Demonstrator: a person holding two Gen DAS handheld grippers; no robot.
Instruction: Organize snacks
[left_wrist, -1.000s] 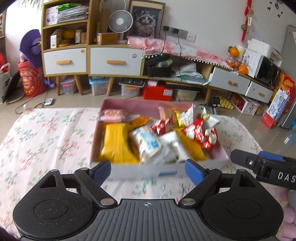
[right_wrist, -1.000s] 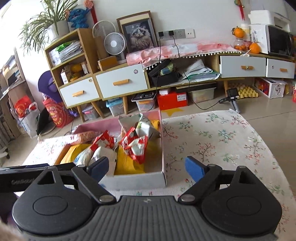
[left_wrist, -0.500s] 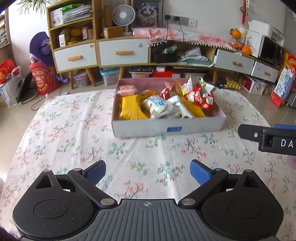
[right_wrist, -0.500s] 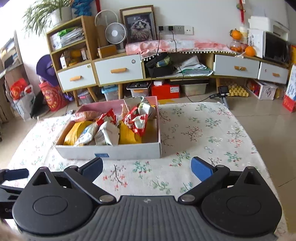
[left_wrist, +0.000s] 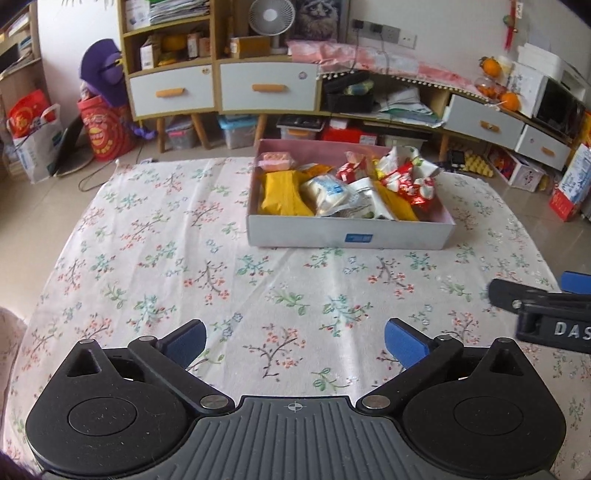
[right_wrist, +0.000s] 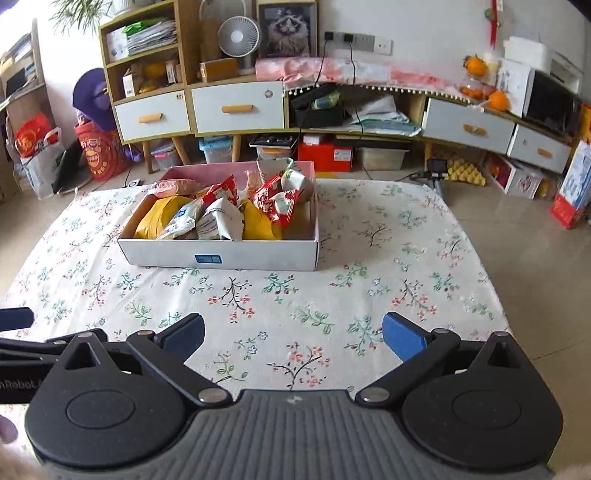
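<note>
Starting w/ left wrist view: left gripper (left_wrist: 294, 341) is seen low over the floral tablecloth (left_wrist: 155, 240), jaws still opening, spread wide, nothing between them but cloth. White box (left_wrist: 349, 236) w/ pink inner wall is set on the cloth further out, right of centre, well apart from the pads. Snacks are packed inside it: yellow pack (left_wrist: 282, 194) at its left side, white-blue pouch (left_wrist: 325, 192) beside that, red-white wrappers (left_wrist: 406, 181) heaped toward the right, pink pack (left_wrist: 275, 160) in the far left corner. Right gripper is partly seen at the frame's right edge (left_wrist: 543, 314), over the cloth, clear of the box. Cabinets w/ drawers (left_wrist: 221, 88) are seen behind the table. Right wrist view: right gripper (right_wrist: 293, 338) is held over the cloth too, jaws wide apart, empty. Box (right_wrist: 221, 256) is seen left of centre here, near wall w/ a blue label (right_wrist: 208, 259) facing the cam; same snacks are piled in it, red-white wrappers (right_wrist: 275, 201) on top at the right. Part of left gripper is seen at the left edge (right_wrist: 22, 343). No snacks are seen on the cloth outside the box.
</note>
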